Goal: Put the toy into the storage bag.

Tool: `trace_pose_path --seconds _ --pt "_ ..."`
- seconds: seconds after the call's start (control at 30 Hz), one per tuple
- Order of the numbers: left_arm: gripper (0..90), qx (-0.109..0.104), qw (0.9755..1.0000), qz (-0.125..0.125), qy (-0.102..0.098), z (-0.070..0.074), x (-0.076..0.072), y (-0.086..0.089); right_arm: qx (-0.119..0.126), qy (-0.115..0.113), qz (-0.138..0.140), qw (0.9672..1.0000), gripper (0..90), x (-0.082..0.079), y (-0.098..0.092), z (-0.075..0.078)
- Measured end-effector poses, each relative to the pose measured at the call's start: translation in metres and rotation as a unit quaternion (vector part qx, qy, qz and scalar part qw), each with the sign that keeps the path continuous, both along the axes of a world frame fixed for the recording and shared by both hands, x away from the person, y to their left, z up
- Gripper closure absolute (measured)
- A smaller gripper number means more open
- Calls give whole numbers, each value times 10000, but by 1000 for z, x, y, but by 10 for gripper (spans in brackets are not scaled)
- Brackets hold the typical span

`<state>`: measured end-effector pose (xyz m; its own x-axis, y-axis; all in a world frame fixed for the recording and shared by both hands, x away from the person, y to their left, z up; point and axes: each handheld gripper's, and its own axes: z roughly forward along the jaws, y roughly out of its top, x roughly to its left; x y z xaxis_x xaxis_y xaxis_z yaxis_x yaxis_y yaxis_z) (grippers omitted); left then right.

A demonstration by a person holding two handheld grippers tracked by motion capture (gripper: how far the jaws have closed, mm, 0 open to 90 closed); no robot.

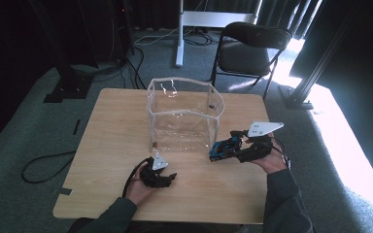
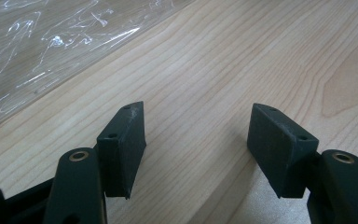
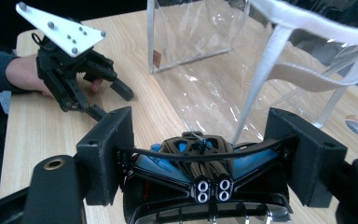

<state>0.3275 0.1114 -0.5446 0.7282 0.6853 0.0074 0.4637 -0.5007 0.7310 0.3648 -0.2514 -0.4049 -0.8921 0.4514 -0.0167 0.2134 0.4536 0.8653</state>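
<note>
A blue and black toy car (image 3: 200, 172) sits between the jaws of my right gripper (image 3: 204, 154), which is shut on its sides. From above, that gripper (image 1: 219, 150) carries the car (image 1: 223, 147) just above the table, close to the right front corner of a clear plastic bag (image 1: 182, 114). The bag (image 3: 200, 32) stands upright and open on top, with white handle straps (image 3: 279, 32). My left gripper (image 1: 169, 177) rests low on the wooden table (image 1: 111, 131) in front of the bag, open, with bare wood between its jaws (image 2: 198, 135). The right gripper view shows it (image 3: 109, 100) too.
A black folding chair (image 1: 252, 46) stands on the floor beyond the table's far edge. A black cable (image 1: 43, 165) loops on the floor to the left. Bare wood lies left of the bag and along the front edge.
</note>
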Motion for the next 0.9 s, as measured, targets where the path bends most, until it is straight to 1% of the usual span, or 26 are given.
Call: trace_pose_path --seconds 0.17,0.5,0.63,0.77,0.9 --pt "376 10 10000 -4 6 0 0 0 43 -20 -61 10000 247 3 -7 6" --pt "376 10 10000 -2 -7 0 0 0 73 -86 -53 9999 247 11 -12 19" --pt "376 11 10000 -3 -6 0 0 0 143 -108 -62 9998 247 14 -16 25" --pt "376 10 10000 -3 -5 0 0 0 106 -117 -59 9999 247 17 -19 29" --pt "376 7 10000 1 -10 0 0 0 120 -126 -61 9998 247 25 -24 33"
